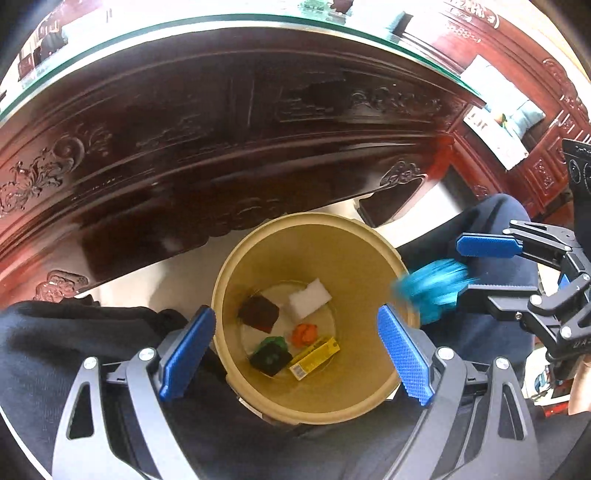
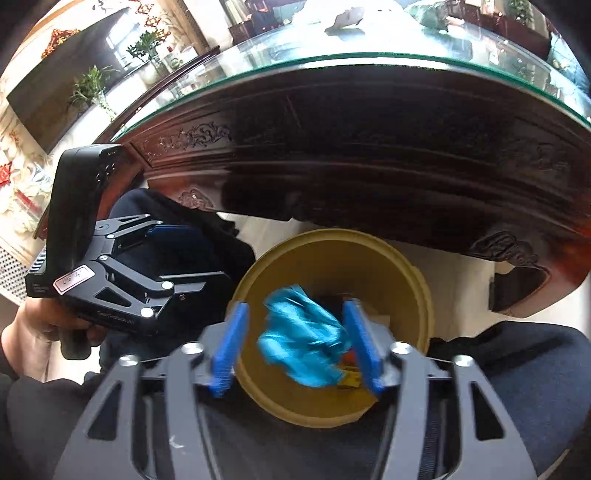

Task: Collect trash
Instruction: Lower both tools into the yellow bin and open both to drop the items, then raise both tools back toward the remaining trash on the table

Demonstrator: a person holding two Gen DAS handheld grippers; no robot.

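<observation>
Blue wrapper [image 2: 304,338] sits loose between right gripper's [image 2: 295,347] parted fingers.

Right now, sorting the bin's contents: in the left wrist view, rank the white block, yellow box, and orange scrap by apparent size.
1. white block
2. yellow box, slightly smaller; close call
3. orange scrap

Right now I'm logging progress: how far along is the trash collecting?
Done: the tan round bin holds a white block, orange scrap and yellow box. In hand: a crumpled blue wrapper sits blurred between the right hand-held gripper's parted pads. Left: white paper on the glass-topped table.
</observation>
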